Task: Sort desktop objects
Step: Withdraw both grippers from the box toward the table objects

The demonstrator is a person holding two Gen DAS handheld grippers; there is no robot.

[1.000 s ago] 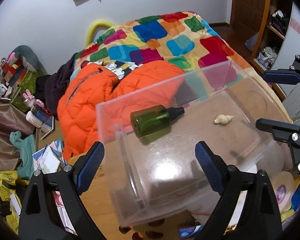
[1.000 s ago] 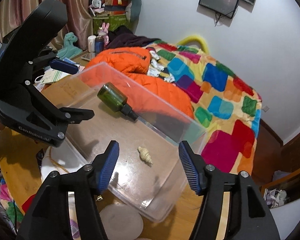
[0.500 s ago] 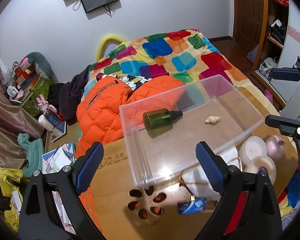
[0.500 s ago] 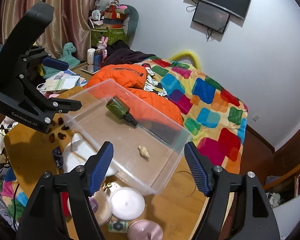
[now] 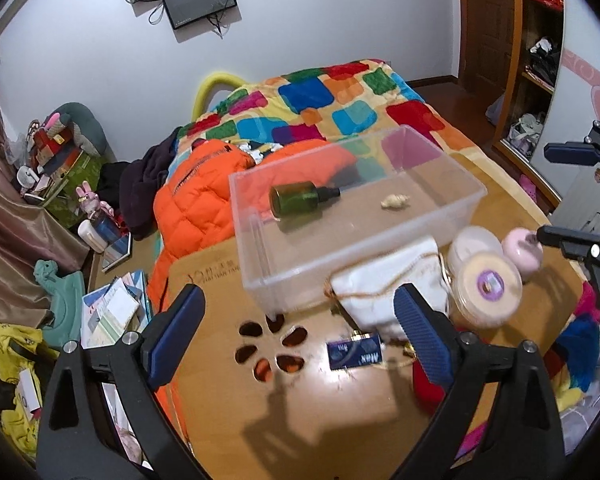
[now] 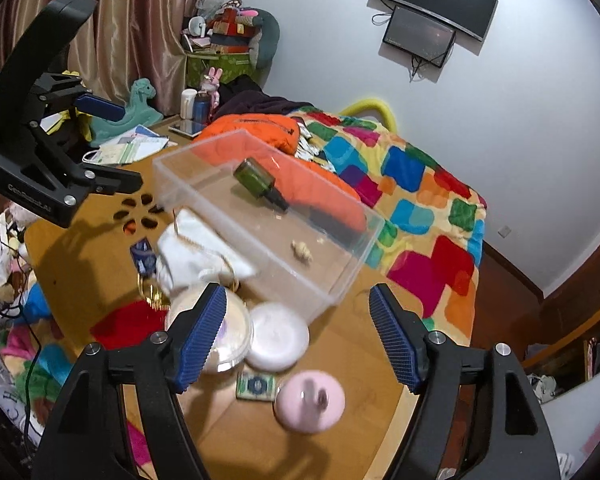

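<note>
Fingers (image 5: 176, 330) apart both grippers; bottle (image 5: 296, 199), shell (image 5: 395, 201) in bin (image 5: 260, 276).

Patchwork quilt (image 5: 332, 100), orange jacket (image 5: 204, 196)

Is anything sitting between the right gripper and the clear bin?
Yes. Below the open right gripper, a white round tin, a cream jar and a pink jar lie on the table short of the clear bin.

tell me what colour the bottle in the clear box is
Dark green bottle with a black cap, clearest in the left wrist view.
</note>
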